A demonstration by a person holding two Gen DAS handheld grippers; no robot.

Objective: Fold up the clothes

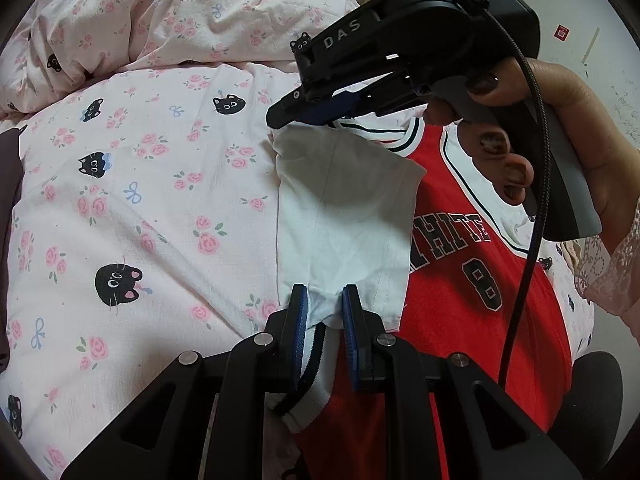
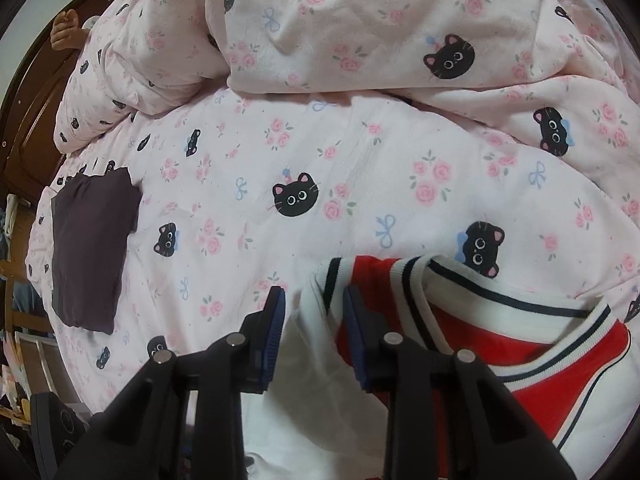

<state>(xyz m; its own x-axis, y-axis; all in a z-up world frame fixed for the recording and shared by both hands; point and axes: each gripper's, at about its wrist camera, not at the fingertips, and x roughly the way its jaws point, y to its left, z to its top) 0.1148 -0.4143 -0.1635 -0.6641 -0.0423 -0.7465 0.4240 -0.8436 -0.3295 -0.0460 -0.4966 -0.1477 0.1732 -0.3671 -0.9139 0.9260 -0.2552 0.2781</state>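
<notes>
A red and white jersey (image 1: 460,280) with "WHITE 8" on it lies on the bed, its collar (image 2: 520,304) toward the far side. Its left side is folded over as a white flap (image 1: 344,208). My left gripper (image 1: 325,304) is shut on a bunched bit of the flap's near edge. My right gripper (image 1: 280,114), held by a hand (image 1: 580,140), points down at the flap's far corner by the collar. In the right wrist view its jaws (image 2: 315,306) stand apart with white cloth lying between them, not visibly pinched.
The pink cat-and-rose bed sheet (image 1: 140,200) spreads to the left. A crumpled matching duvet (image 2: 360,20) is heaped at the back. A folded dark purple garment (image 2: 92,248) lies at the far left. A wooden headboard (image 2: 28,120) edges the bed.
</notes>
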